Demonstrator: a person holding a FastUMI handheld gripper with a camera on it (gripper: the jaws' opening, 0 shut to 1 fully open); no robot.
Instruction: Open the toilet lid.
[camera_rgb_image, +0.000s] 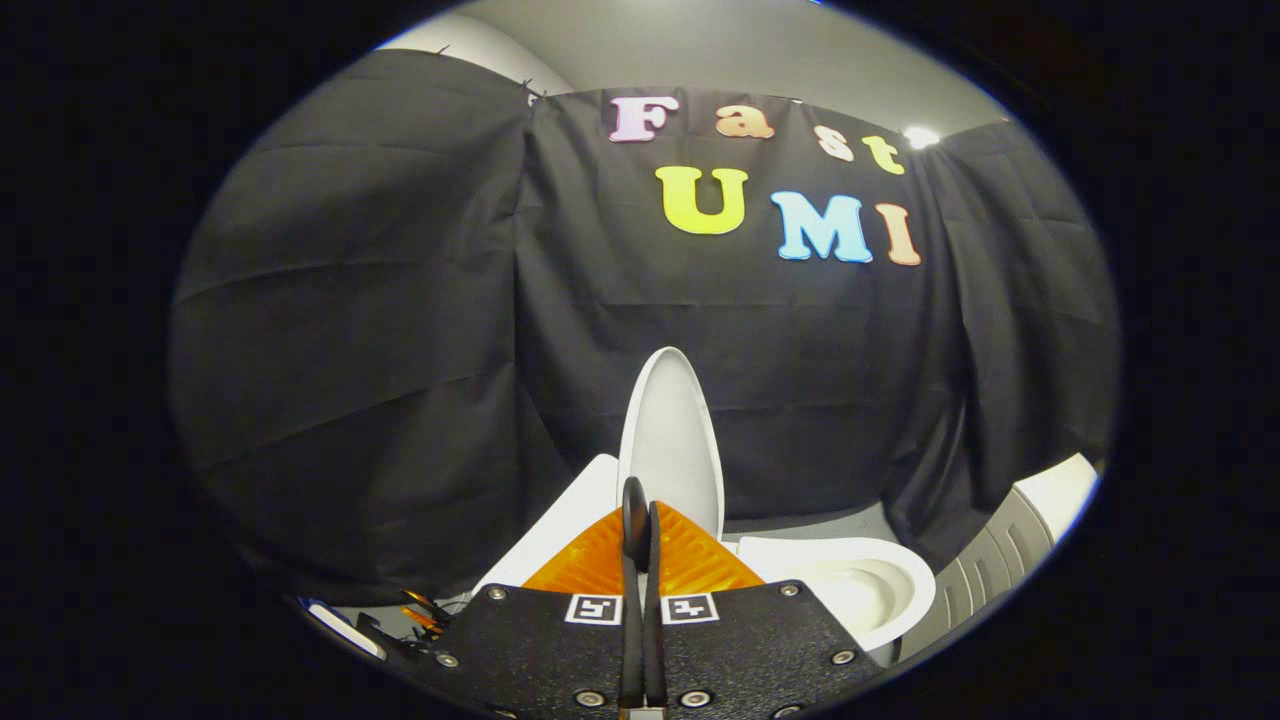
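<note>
The white toilet lid (672, 440) stands raised, nearly upright, just beyond my fingertips. Its inner face is turned toward the open bowl (850, 585), which lies ahead and to the right of the fingers. The white tank (565, 525) sits behind the lid on the left. My gripper (641, 505) is shut, its two fingers pressed together with nothing visible between them. The tips sit close to the lid's lower left edge; I cannot tell whether they touch it.
A grey ribbed object with a white top (1010, 550) stands to the right of the bowl. Black cloth walls close in the booth behind and on both sides. A strip of grey floor (810, 522) shows behind the bowl.
</note>
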